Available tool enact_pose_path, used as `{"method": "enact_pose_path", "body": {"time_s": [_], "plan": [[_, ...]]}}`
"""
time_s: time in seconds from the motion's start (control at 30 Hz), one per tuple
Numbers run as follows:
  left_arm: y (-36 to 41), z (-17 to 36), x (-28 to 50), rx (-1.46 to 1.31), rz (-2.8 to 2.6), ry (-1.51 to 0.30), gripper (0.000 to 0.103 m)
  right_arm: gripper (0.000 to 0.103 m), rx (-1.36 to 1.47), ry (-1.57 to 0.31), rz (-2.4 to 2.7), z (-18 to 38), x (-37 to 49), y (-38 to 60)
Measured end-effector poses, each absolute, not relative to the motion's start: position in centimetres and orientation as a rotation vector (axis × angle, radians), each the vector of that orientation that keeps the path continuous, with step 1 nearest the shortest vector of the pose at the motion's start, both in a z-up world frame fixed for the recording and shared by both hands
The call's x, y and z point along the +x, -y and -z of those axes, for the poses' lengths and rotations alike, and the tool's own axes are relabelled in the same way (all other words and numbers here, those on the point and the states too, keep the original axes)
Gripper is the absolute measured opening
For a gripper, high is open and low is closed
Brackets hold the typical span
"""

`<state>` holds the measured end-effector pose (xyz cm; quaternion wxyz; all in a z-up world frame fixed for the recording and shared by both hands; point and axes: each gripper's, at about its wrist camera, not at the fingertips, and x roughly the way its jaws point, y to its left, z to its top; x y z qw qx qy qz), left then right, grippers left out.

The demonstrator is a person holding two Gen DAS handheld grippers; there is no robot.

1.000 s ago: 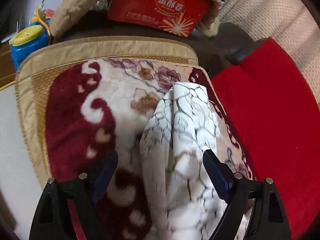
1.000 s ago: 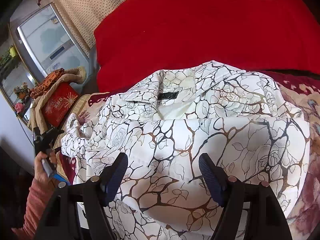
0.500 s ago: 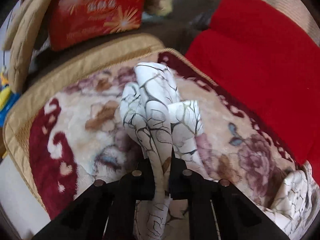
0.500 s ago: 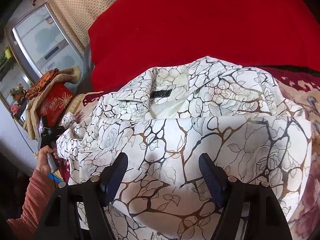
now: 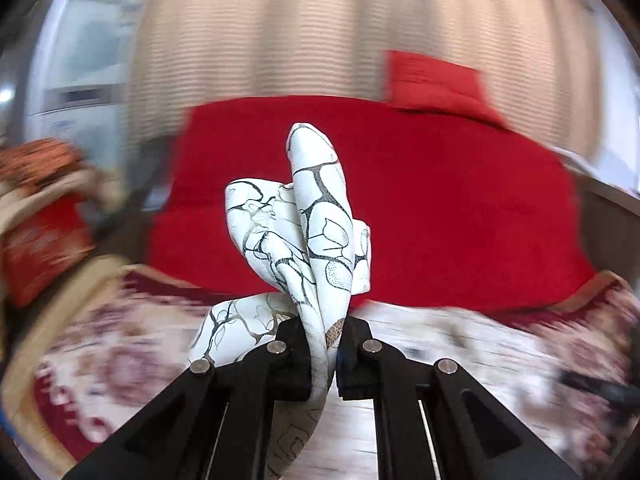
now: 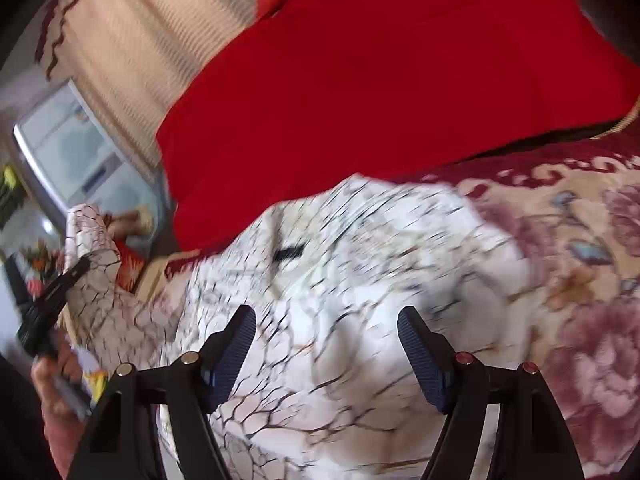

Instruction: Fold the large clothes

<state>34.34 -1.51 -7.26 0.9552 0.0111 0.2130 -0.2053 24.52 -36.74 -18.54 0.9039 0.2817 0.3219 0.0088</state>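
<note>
Now my left gripper (image 5: 323, 354) has its jaws pinched tight on a bunched fold of the white shirt (image 6: 352, 320) with the dark branch print, that fold lifted clear above the floral blanket (image 6: 580, 280). Over in the right view, my right gripper (image 6: 326, 354) hovers with jaws wide, nothing between the blue pads (image 6: 236, 344), just over the shirt's body, which lies spread on the blanket beside the red cushion (image 6: 380, 80). Near the collar sits a small black label (image 6: 289, 253); its writing is too blurred to read. My left hand (image 6: 60, 384) shows at the left edge.
</note>
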Motion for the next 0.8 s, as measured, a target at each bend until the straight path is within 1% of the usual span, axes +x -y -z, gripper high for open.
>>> {"method": "enact_pose_path", "body": {"time_s": [0.07, 0.1, 0.13, 0.17, 0.2, 0.23, 0.3, 0.37, 0.4, 0.43, 0.5, 0.7, 0.8], "plan": [[5.8, 7.6, 32.6, 0.077, 0.554, -0.470, 0.010, 0.077, 0.607, -0.636, 0.009, 18.2, 23.8, 38.3], [7.8, 8.0, 31.8, 0.114, 0.612, -0.493, 0.013, 0.077, 0.624, -0.624, 0.020, 18.0, 23.4, 39.1], [9.7, 8.5, 31.1, 0.145, 0.666, -0.518, 0.020, 0.077, 0.644, -0.616, 0.029, 17.9, 23.2, 39.9], [11.6, 9.2, 30.3, 0.180, 0.711, -0.549, 0.025, 0.077, 0.669, -0.609, 0.035, 17.8, 22.8, 40.7], [12.7, 9.6, 29.9, 0.205, 0.728, -0.562, 0.034, 0.077, 0.697, -0.601, 0.038, 17.8, 22.5, 41.4], [13.4, 10.0, 29.6, 0.227, 0.735, -0.570, 0.041, 0.077, 0.718, -0.599, 0.036, 17.8, 22.3, 42.0], [13.2, 10.5, 29.6, 0.235, 0.741, -0.581, 0.046, 0.077, 0.741, -0.599, 0.031, 17.6, 22.1, 42.9], [12.7, 10.8, 29.9, 0.194, 0.734, -0.606, 0.047, 0.077, 0.742, -0.604, 0.024, 17.5, 22.1, 43.1], [12.5, 10.7, 30.0, 0.168, 0.728, -0.615, 0.051, 0.077, 0.741, -0.609, 0.018, 17.5, 22.3, 43.0], [11.5, 10.8, 30.5, 0.122, 0.721, -0.626, 0.059, 0.077, 0.741, -0.613, 0.009, 17.5, 22.3, 42.9], [11.1, 10.8, 30.1, 0.061, 0.717, -0.633, 0.066, 0.077, 0.744, -0.617, -0.003, 17.5, 22.2, 42.7], [10.1, 12.0, 30.9, -0.001, 0.791, -0.643, 0.066, 0.077, 0.727, -0.615, -0.058, 17.4, 22.5, 41.0], [9.9, 12.8, 31.5, -0.053, 0.892, -0.710, 0.067, 0.077, 0.723, -0.615, -0.083, 17.4, 22.9, 40.0]]}}
